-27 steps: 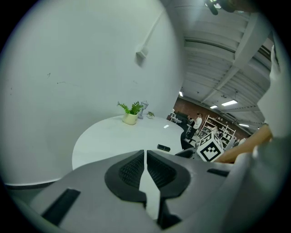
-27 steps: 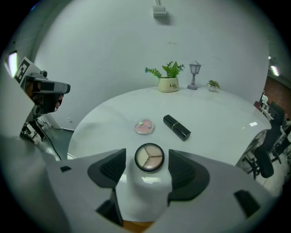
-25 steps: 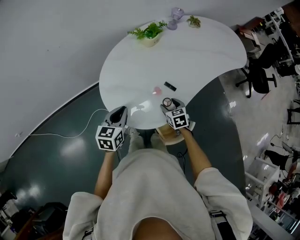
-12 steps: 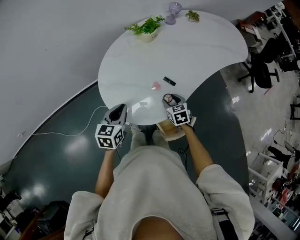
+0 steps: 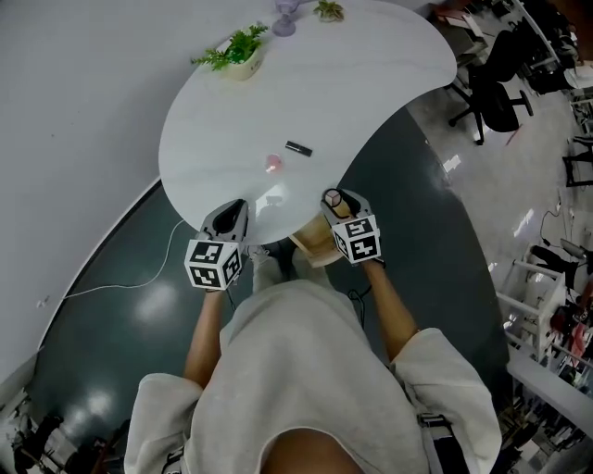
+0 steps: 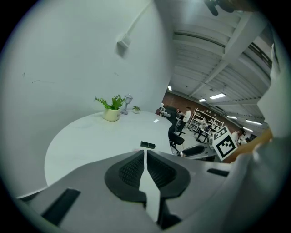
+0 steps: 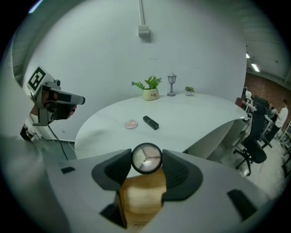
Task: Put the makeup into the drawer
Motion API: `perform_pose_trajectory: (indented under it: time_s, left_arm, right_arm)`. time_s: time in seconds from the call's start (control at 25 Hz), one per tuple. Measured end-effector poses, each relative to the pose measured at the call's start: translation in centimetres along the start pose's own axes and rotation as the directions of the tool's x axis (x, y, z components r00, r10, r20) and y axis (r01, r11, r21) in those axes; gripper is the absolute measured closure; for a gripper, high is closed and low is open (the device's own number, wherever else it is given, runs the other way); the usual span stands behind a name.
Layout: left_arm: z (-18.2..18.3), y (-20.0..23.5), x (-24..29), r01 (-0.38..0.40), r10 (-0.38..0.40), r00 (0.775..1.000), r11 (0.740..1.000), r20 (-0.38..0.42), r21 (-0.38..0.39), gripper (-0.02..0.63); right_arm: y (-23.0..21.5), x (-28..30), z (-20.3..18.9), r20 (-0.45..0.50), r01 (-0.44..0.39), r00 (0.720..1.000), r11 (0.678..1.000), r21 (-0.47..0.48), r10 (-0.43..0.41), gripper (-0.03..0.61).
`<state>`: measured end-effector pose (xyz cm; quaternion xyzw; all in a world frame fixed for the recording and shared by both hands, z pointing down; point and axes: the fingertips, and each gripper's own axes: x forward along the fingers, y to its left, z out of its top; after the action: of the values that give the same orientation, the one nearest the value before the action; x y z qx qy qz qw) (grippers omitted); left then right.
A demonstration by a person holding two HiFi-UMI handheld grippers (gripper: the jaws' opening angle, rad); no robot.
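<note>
My right gripper (image 7: 146, 160) is shut on a small round makeup compact (image 7: 146, 158) with a clear lid. It holds the compact just off the near edge of the white table (image 5: 278, 83), above a light wooden drawer (image 7: 141, 195); the same compact (image 5: 331, 196) and drawer (image 5: 311, 244) show from the head view. A pink round compact (image 5: 272, 163) and a black lipstick tube (image 5: 297, 147) lie on the table further out. My left gripper (image 5: 232, 213) hovers at the table's near edge, shut with nothing in it (image 6: 145, 167).
A potted plant (image 5: 236, 51), a small lamp-shaped ornament (image 5: 286, 11) and a tiny plant (image 5: 327, 9) stand along the table's far edge. Office chairs (image 5: 496, 88) stand on the floor to the right. A white cable (image 5: 120, 278) runs across the dark floor at left.
Both grippers drew back toward the person. The right gripper closed on the round compact and carried it from the tabletop to past the table's edge, over the wooden drawer.
</note>
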<state>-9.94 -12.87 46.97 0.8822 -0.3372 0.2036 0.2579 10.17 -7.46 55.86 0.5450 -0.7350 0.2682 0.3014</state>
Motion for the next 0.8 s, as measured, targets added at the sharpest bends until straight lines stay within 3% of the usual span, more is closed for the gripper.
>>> perform_pose_trajectory:
  time_s: [0.28,0.48,0.64,0.8]
  left_arm:
    - [-0.1,-2.5,1.6,0.038,-0.038,0.999,0.999,-0.02,0.016,0.591]
    - [-0.7,-3.1,1.0,0.02,-0.02,0.999,1.0,-0.027,0.004,0.591]
    - [-1.6,-2.5,0.3,-0.006,0.005,0.999,1.0,-0.034,-0.014,0.591]
    - [-2.5,-1.9,-0.5,-0.03,0.029,0.999,0.999,-0.045,-0.034,0.591]
  right_arm:
    - [-0.4,-1.5,-4.6,-0.076,-0.023,0.997,1.0,0.005,0.023,0.37]
    - [1.4,-0.7,-8.3,-0.233,-0.129,0.969,0.976,-0.176,0.086,0.37]
    - [2.9,0.8,-10.9,-0.364,-0.249,0.926,0.887,-0.388,0.1,0.37]
    - [4.0,2.1,-13.0,-0.467,-0.372,0.88,0.741,-0.559,0.089,0.37]
